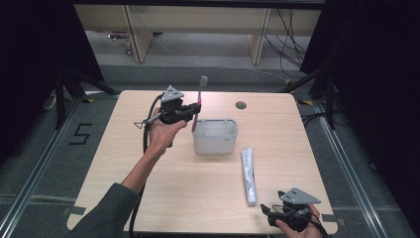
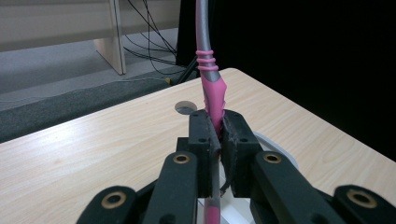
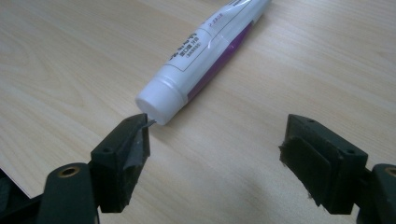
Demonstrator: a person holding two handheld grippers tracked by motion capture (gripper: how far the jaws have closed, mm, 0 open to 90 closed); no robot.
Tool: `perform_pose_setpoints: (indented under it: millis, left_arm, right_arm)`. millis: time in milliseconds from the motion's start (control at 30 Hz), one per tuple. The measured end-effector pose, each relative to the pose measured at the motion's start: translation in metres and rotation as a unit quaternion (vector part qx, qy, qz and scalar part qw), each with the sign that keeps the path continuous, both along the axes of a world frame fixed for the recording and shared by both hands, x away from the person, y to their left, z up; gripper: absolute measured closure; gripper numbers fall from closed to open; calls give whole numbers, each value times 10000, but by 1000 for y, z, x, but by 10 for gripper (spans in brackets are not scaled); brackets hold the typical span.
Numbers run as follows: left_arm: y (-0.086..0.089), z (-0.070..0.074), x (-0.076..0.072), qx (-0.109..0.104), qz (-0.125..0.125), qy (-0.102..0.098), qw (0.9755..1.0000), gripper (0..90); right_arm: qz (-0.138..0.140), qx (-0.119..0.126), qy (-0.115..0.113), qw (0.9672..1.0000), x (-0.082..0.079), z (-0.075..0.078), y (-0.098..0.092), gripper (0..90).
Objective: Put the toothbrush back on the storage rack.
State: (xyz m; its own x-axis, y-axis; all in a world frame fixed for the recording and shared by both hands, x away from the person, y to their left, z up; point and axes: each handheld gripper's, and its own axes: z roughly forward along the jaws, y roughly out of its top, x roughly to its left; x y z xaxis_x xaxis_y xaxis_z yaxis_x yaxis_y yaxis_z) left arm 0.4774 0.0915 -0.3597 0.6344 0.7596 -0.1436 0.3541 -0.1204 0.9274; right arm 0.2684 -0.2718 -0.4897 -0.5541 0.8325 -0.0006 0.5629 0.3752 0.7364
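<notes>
The left gripper [image 1: 190, 113] pinches the pink toothbrush [image 1: 200, 96] upright beside the grey cup [image 1: 215, 136]. Next, I think, lower it in. The right gripper [image 3: 215, 154] waits with jaws apart near the toothpaste tube [image 3: 205, 51].

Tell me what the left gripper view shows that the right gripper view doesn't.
Left gripper view: the left tongs shut on a pink and grey toothbrush, held upright, with a white container's rim just below and a round hole in the table beyond. Right gripper view: the right tongs open, with a white toothpaste tube lying just ahead, cap toward them. Both share the light wooden table.
</notes>
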Motion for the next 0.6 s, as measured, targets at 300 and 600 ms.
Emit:
perform_pose_setpoints:
  millis: [300,600]
  left_arm:
    - [-9,-5,12,-70,168,9,9998,828]
    - [-15,-12,17,-81,247,53,9996,827]
  right_arm:
    - [49,-31,-74,10000,0,0,1,238]
    - [105,-39,-107,9999,1,0,1,238]
